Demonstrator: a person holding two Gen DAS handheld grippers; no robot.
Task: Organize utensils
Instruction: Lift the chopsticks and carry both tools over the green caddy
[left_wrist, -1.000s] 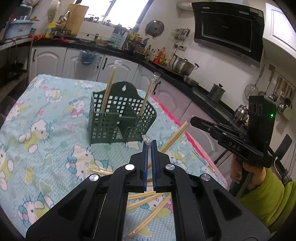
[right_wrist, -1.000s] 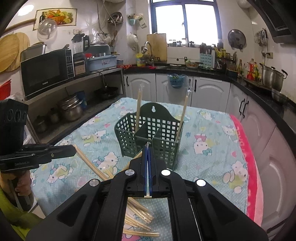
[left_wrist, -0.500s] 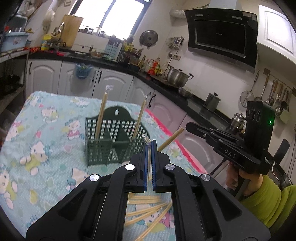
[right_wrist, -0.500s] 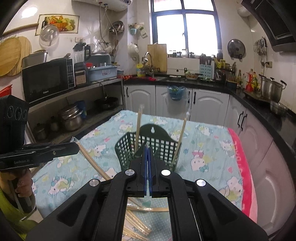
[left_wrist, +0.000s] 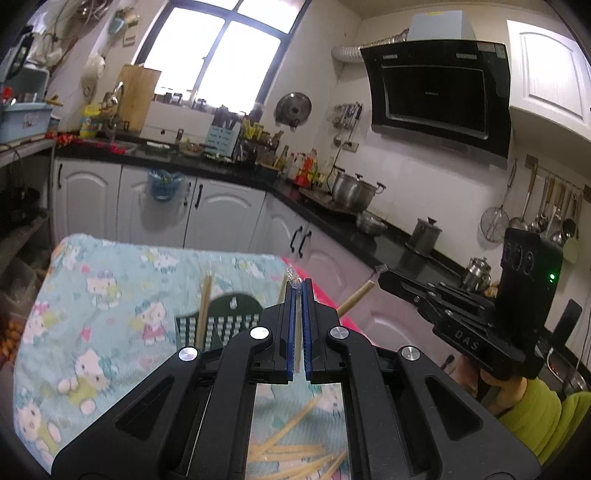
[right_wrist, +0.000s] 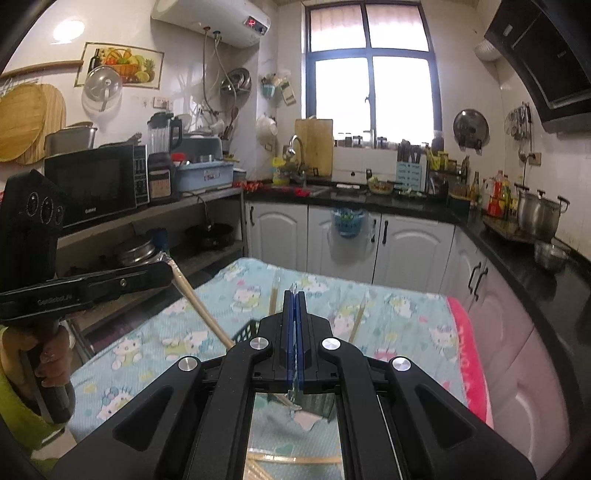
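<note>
Clearly the step in hand is the carry: each gripper has a chopstick clenched and is held above the table, and neither stick is in the holder yet.

Nearest, in the left wrist view, the left gripper (left_wrist: 298, 291) has its jaws pinched together on a wrapped chopstick (left_wrist: 294, 284), whose clear plastic tip pokes out just past the blue pads. Below it, loose chopsticks (left_wrist: 291, 452) lie scattered on the cartoon-print tablecloth (left_wrist: 92, 332). In the right wrist view the right gripper (right_wrist: 294, 301) is likewise clamped on a thin wrapped stick that runs along the slit between its pads; from the left camera that same stick (left_wrist: 356, 297) juts downward from the right tool's tip.

A little farther on stands the green slotted utensil holder (left_wrist: 229, 321), largely hidden behind the gripper bodies in both views. Two chopsticks already stand upright in it, one on its left side (left_wrist: 204, 310) and one on its right (right_wrist: 357, 321), as the cameras show them.

The next move probably calls for tipping each held stick toward vertical, lining its lower end over an open compartment, lowering it past the rim, and only then releasing. Crowding both tools over the small holder at once looks awkward, so going one at a time seems wiser.
</note>
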